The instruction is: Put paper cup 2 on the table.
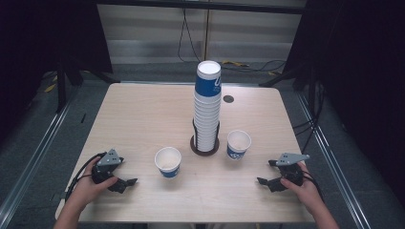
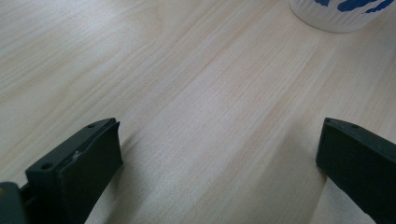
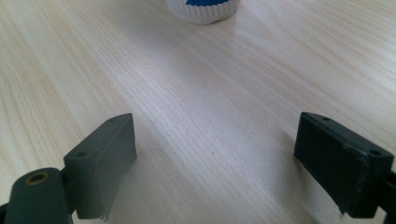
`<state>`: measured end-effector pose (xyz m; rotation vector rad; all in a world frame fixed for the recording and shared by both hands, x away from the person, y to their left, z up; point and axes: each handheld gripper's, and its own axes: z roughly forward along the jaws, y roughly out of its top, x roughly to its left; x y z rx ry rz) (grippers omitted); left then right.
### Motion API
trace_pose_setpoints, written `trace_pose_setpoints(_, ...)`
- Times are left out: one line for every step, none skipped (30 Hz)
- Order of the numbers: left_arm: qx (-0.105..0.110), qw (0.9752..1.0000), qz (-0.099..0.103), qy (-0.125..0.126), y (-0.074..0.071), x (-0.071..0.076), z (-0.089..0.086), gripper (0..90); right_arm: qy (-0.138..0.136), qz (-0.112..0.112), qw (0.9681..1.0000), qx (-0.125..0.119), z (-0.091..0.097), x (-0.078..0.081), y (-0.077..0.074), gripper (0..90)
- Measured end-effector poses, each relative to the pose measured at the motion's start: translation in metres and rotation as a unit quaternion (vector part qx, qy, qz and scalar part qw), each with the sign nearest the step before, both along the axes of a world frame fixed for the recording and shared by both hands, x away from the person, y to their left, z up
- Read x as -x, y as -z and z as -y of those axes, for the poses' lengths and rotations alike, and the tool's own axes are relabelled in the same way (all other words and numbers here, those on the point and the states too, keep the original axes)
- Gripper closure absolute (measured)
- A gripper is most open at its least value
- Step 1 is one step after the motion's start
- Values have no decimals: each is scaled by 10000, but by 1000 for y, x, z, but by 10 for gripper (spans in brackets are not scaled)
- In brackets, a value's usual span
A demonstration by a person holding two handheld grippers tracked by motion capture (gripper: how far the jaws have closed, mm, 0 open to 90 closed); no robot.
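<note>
High view looks down on a pale wooden tabletop with a person's two hands resting near its front edge. The left tool lies at the near left, held in the left hand, and its jaws stand wide apart with nothing between them. The right tool sits at the near right in the right hand, jaws likewise spread and empty.

Between the two, a little farther in, stand two single paper cups, both upright with open mouths up. The left cup is near the left tool but apart from it; the right cup stands somewhat farther back and is well apart from the right tool. Behind and between them rises a tall stack of cups set in a dark round holder at the middle of the tabletop.

Left gripper view shows bare wood between its jaws, with the left cup ahead at the upper right. Right gripper view shows the right cup ahead, beyond its open jaws.
</note>
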<state>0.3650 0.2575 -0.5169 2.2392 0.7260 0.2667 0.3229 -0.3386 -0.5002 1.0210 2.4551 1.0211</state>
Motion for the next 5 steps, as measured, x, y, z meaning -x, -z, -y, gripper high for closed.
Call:
trace_pose_setpoints(-1,10000,2,4,0,0,0,0,-1,0,10000,-1,0,0,0,119)
trace_pose_setpoints(-1,10000,1,1,0,0,0,0,0,0,10000,0,0,0,0,119)
trace_pose_setpoints(2,10000,5,4,0,0,0,0,0,1,10000,1,0,0,0,119)
trace_pose_setpoints(2,10000,-1,-1,0,0,0,0,0,1,10000,0,0,0,0,119)
trace_pose_setpoints(2,10000,-3,2,0,0,0,0,0,1,10000,1,0,0,0,119)
